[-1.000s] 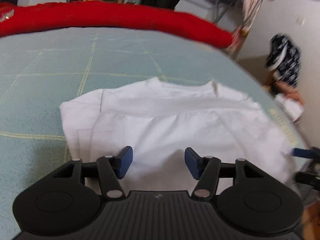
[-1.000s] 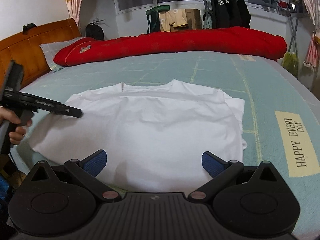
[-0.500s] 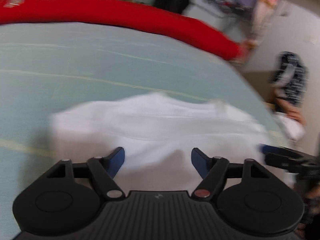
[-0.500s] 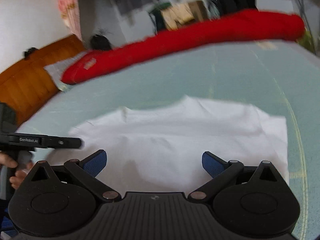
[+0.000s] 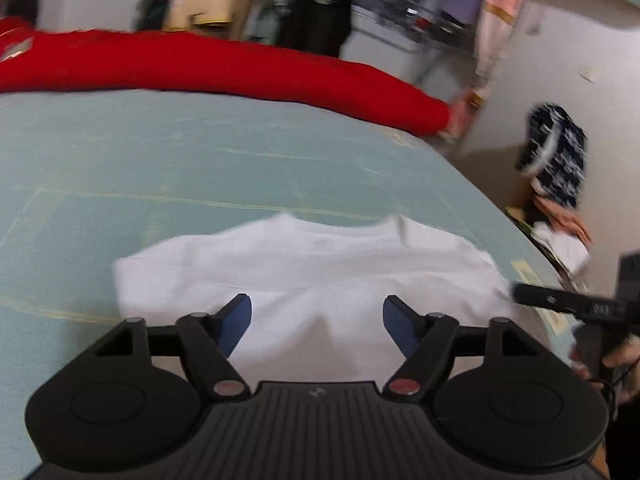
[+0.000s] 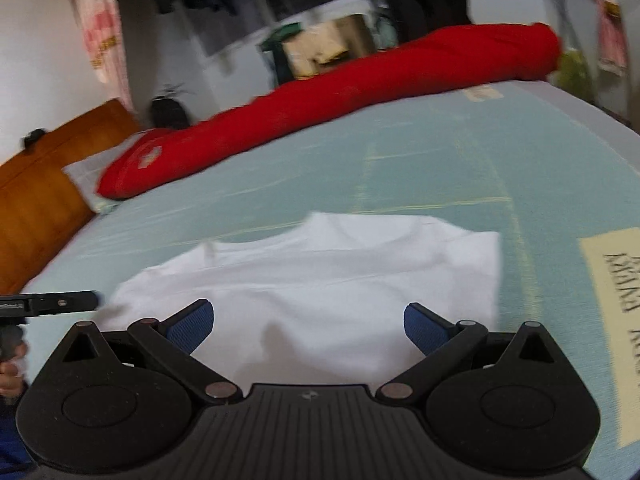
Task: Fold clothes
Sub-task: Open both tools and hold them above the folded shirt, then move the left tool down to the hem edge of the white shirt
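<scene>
A white T-shirt (image 5: pixel 312 272) lies flat on the pale green bed sheet (image 5: pixel 200 160), collar away from me, sleeves folded in. My left gripper (image 5: pixel 316 320) hovers over the shirt's near hem; its jaws are opening and nothing is between them. My right gripper (image 6: pixel 308 326) hangs open above the near hem of the T-shirt (image 6: pixel 320 280), its blue pads clear of the cloth. In the left wrist view the right gripper (image 5: pixel 520 294) reaches in from the right edge. In the right wrist view the left gripper (image 6: pixel 90 300) points in from the left edge.
A long red quilt roll (image 6: pixel 340 96) lies across the far side of the bed. A wooden headboard (image 6: pixel 40 200) and a pillow (image 6: pixel 86 178) stand at the left. A cream label with lettering (image 6: pixel 616 312) sits right of the shirt. Clothes hang behind; the bed edge drops right (image 5: pixel 520 236).
Both views have pulled back and lifted from the shirt, which now looks smaller and farther. The left jaws stand wider than before. The right view has rolled.
</scene>
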`<action>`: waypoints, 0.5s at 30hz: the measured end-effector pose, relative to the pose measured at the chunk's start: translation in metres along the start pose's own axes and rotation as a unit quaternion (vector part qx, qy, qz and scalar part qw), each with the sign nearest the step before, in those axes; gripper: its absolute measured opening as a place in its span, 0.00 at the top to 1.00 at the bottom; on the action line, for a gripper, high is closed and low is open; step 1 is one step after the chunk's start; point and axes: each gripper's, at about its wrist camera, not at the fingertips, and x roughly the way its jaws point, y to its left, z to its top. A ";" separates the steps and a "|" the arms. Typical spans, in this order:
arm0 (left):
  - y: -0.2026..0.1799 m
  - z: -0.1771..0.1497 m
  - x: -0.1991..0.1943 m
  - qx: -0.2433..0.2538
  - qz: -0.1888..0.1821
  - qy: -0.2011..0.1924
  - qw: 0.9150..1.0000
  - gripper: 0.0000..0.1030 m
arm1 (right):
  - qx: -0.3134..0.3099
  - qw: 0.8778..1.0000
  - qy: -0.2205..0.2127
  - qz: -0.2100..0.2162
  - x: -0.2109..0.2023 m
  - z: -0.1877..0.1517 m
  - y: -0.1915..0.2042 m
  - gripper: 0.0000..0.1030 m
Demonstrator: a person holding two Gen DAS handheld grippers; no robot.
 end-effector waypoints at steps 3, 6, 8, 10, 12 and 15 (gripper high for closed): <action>0.006 -0.012 0.008 -0.015 0.035 0.029 0.999 0.29 | -0.012 1.000 0.010 0.002 -0.001 -0.007 0.013 0.00; 0.025 -0.025 0.000 -0.041 0.065 0.028 0.997 0.34 | -0.018 1.000 0.018 -0.014 -0.007 -0.018 0.015 0.00; 0.027 -0.025 -0.011 -0.053 0.060 0.019 0.997 0.33 | -0.017 0.999 0.021 -0.027 -0.012 -0.024 0.013 0.00; 0.024 -0.025 -0.020 -0.055 0.053 0.014 0.997 0.32 | -0.012 0.999 0.021 -0.037 -0.019 -0.029 0.012 0.00; 0.012 -0.026 -0.022 -0.037 0.043 0.018 0.998 0.32 | -0.009 0.999 0.018 -0.031 -0.026 -0.032 0.016 0.00; -0.006 -0.032 -0.020 -0.022 0.021 0.031 0.999 0.31 | -0.028 0.999 0.019 -0.020 -0.033 -0.037 0.028 0.00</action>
